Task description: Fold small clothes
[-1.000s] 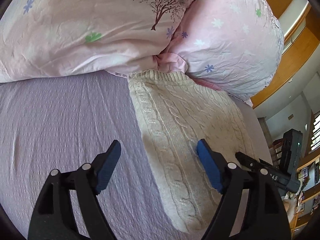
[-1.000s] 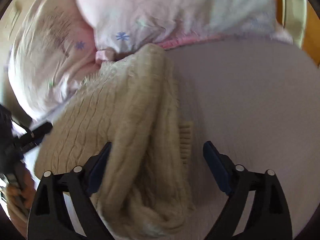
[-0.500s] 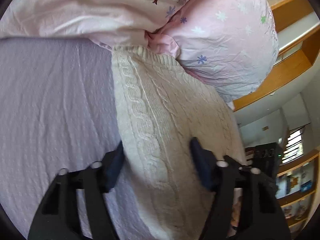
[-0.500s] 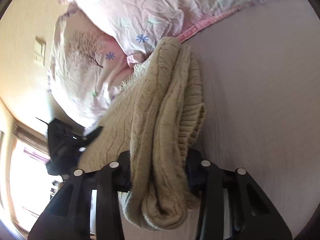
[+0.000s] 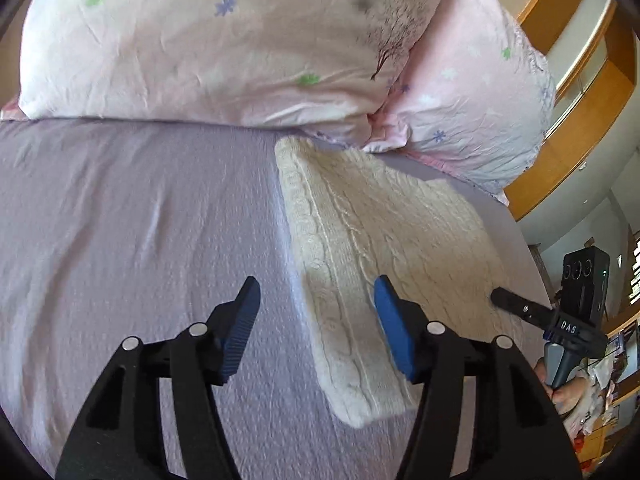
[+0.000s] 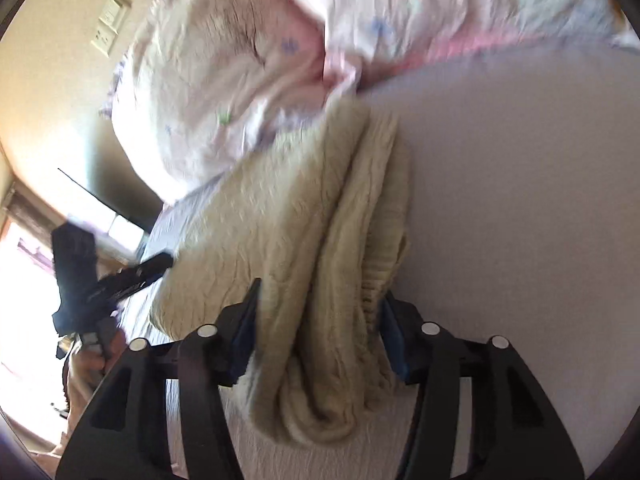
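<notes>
— Looking nearest first, what does each hand have?

— Not the same thing. The left gripper [image 5: 316, 320] hangs with its jaws spread wide and nothing between them, straddling the long left edge of the cream cable-knit sweater [image 5: 384, 248] without pinching it. The right gripper [image 6: 320, 328] has its blue pads pressed into the bunched right side of the sweater [image 6: 320, 248], so it is clamped on the knit.

— And where does the sweater lie?

— On the lilac bed sheet [image 5: 140, 220], toward the sheet's right side, running from near the grippers up to the head of the bed. Its far end touches the seam where the two pink floral pillows [image 5: 224, 48] meet.

— Is it folded yet?

— Partly, I judge. From the left wrist it reads as a flat, tidy slab. From the right wrist the right side is a thick roll of stacked layers, a ribbed cuff poking out of it.

— So how to do this step well?

— Have the right carry its bundle over low and level, so the layers do not slide apart. The left could close on or press the left edge as an anchor. Thick knit springs back, so lay it flat before letting go. Keep the far end off the pillows, or it may drag crooked.
</notes>
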A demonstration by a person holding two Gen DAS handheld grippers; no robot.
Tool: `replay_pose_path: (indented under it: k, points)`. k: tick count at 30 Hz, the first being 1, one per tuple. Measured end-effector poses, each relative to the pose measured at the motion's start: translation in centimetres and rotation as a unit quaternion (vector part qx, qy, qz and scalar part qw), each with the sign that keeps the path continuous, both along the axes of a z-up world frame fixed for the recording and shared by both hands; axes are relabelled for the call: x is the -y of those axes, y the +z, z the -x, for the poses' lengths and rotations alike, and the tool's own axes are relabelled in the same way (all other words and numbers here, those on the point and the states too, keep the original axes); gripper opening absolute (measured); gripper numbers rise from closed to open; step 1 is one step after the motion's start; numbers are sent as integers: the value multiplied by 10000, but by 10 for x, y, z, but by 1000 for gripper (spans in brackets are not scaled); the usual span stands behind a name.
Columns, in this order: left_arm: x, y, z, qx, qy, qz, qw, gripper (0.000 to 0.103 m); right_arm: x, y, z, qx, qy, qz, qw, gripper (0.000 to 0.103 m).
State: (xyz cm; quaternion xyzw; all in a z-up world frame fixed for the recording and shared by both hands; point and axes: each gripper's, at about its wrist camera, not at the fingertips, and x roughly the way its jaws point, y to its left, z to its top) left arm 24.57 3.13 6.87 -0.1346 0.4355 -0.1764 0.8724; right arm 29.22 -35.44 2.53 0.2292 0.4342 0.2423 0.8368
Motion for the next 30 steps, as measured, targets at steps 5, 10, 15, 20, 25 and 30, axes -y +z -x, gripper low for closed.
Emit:
replay_pose_path:
  k: [5, 10, 15, 20, 25, 30]
  points:
    - [30, 29, 35, 640, -695, 455, 9945, 75, -7, 29, 20, 424, 614, -892, 9932, 64]
    - [72, -16, 25, 202, -855, 165, 9960, 82, -10, -19, -2, -140, 262, -1241, 9918, 60]
    - [82, 7, 57, 640, -895, -506, 9926, 84, -6, -1, 20, -85, 122, -1128, 9935, 84]
    - [57, -1, 87, 520, -164, -1364, 9892, 101, -10, 31, 70, 641, -268, 148, 9975, 102]
    - [53, -24, 90, 107, -99, -1576, 9874, 101, -41, 2, 81, 236, -308, 1340, 9902, 102]
    - [58, -49, 81, -319, -49, -1985, 9796, 101, -64, -20, 89, -83, -325, 2155, 9759, 102]
